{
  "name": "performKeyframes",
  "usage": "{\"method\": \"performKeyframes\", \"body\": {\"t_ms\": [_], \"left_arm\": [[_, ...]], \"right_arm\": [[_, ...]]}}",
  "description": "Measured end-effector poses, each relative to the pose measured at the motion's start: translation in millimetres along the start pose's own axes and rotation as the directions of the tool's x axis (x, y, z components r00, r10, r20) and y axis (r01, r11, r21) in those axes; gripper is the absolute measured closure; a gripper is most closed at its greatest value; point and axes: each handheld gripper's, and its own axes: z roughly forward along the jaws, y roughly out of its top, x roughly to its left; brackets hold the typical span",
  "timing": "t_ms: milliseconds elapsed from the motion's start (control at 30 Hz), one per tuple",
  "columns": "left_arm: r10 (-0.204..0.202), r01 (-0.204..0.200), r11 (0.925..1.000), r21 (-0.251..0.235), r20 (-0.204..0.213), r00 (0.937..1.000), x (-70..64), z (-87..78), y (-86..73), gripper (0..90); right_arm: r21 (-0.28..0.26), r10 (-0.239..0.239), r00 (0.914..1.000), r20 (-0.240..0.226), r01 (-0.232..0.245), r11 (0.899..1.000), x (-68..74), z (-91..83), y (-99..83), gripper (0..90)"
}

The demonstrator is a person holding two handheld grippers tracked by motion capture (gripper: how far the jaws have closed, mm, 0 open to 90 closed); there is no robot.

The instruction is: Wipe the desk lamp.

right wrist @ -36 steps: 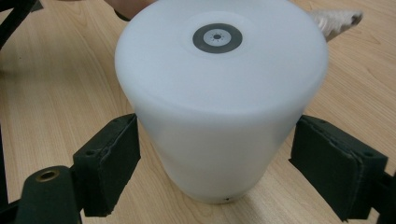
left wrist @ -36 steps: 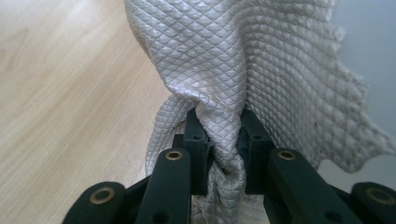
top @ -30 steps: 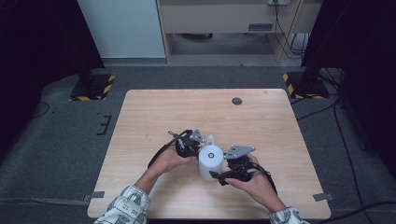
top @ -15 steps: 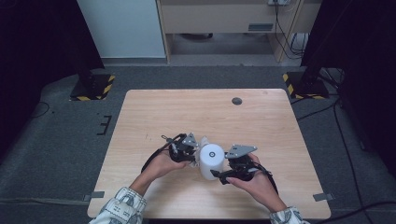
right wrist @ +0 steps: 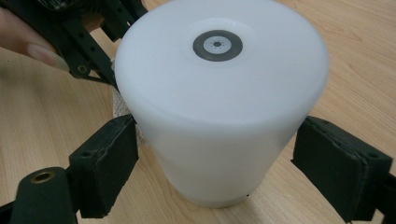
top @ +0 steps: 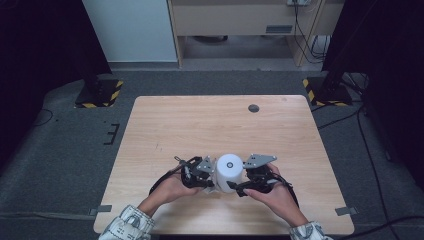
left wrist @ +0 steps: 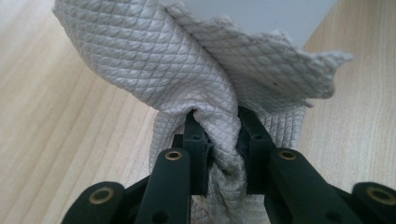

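Left claw [left wrist: 219, 135] clamped on cloth [left wrist: 196, 79]; right claw [right wrist: 215, 172] apart, straddling white lamp [right wrist: 219, 93]. I'd steady the lamp, wipe lightly.

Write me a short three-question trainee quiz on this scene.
1. True or false: the left gripper is shut on the grey quilted cloth.
2. The right gripper has its fingers: A) on either side of the white plastic cylinder; B) flat on top of it; C) pinching the cloth.
3. Fill in: the small dark disc lies on the light wooden table near the edge ____ from the person.
Key: 1 true; 2 A; 3 farthest.
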Motion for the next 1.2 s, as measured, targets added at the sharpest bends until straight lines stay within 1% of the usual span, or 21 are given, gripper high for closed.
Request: {"method": "performKeyframes", "body": {"t_ms": [100,167,233,333,400,467,600,633,767,800,867,933,967,1000,1100,1200], "left_arm": [[0.005,-0.005,1.0000,-0.003,0.002,1.0000,-4.4,-2.0,1.8,75.7],[0.014,-0.014,0.9999,-0.007,0.015,0.9998,-11.0,-3.2,4.2,75.7],[0.037,-0.036,0.9992,-0.020,0.040,0.9985,-18.7,-3.0,6.6,75.7],[0.060,-0.058,0.9978,-0.033,0.057,0.9965,-30.6,-4.6,10.6,75.6],[0.068,-0.065,0.9970,-0.043,0.073,0.9950,-36.1,-3.3,12.9,75.6],[0.074,-0.071,0.9965,-0.043,0.081,0.9940,-40.4,0.2,15.1,75.6],[0.087,-0.084,0.9956,-0.041,0.078,0.9931,-45.9,9.4,17.9,75.4],[0.081,-0.077,0.9958,-0.049,0.077,0.9937,-47.3,12.0,17.9,75.4],[0.103,-0.100,0.9942,-0.040,0.076,0.9918,-52.3,15.6,19.9,75.0],[0.111,-0.108,0.9934,-0.037,0.076,0.9910,-52.5,15.3,20.0,74.9],[0.111,-0.109,0.9935,-0.033,0.074,0.9911,-51.5,13.7,18.0,74.9],[0.099,-0.098,0.9949,-0.025,0.071,0.9925,-47.3,11.1,13.6,74.8],[0.095,-0.093,0.9953,-0.027,0.078,0.9924,-43.9,10.0,11.0,74.7],[0.078,-0.077,0.9969,-0.014,0.071,0.9944,-40.6,6.7,7.5,74.6],[0.056,-0.056,0.9985,-0.002,0.053,0.9970,-31.6,0.1,-3.4,74.3],[0.009,-0.009,0.9999,-0.013,0.018,0.9998,-19.6,-13.4,-15.8,74.3]], "right_arm": [[0.003,0.003,1.0000,0.004,-0.003,1.000,0.3,0.9,-0.1,14.0],[0.010,0.003,0.9999,0.011,-0.003,1.000,0.1,1.7,-0.4,13.3],[0.011,0.004,0.9999,0.011,-0.004,1.000,-0.5,1.6,-0.5,12.9],[0.009,0.004,0.9999,0.011,-0.004,1.000,-1.0,0.6,-0.6,13.1],[0.009,0.002,0.9999,0.010,-0.002,1.000,-1.1,0.4,-0.5,13.2],[0.008,0.004,0.9999,0.010,-0.004,1.000,-1.0,0.6,-0.4,13.3],[0.004,0.002,0.9999,0.010,-0.002,1.000,-0.7,0.9,-0.3,14.6],[0.004,0.001,0.9999,0.011,-0.001,1.000,-0.6,0.9,-0.3,15.1],[0.003,0.001,0.9999,0.012,-0.001,1.000,-0.3,1.9,-0.6,16.1],[0.003,0.000,0.9999,0.012,0.000,1.000,-0.2,1.9,-0.7,16.1],[0.003,0.000,1.0000,0.010,0.000,1.000,-0.4,1.4,-0.7,16.3],[0.003,0.002,1.0000,0.005,-0.002,1.000,-0.4,-0.2,-0.7,16.6],[-0.001,0.000,1.0000,0.005,0.000,1.000,-0.6,-0.4,-0.8,16.8],[0.000,0.000,1.0000,0.004,0.000,1.000,-0.9,-1.2,-1.0,16.8],[0.004,-0.002,0.9999,0.012,0.002,1.000,-2.4,-2.5,-2.8,16.6],[0.015,-0.005,0.9998,0.021,0.005,1.000,-4.1,-5.4,-5.6,16.6]]}}
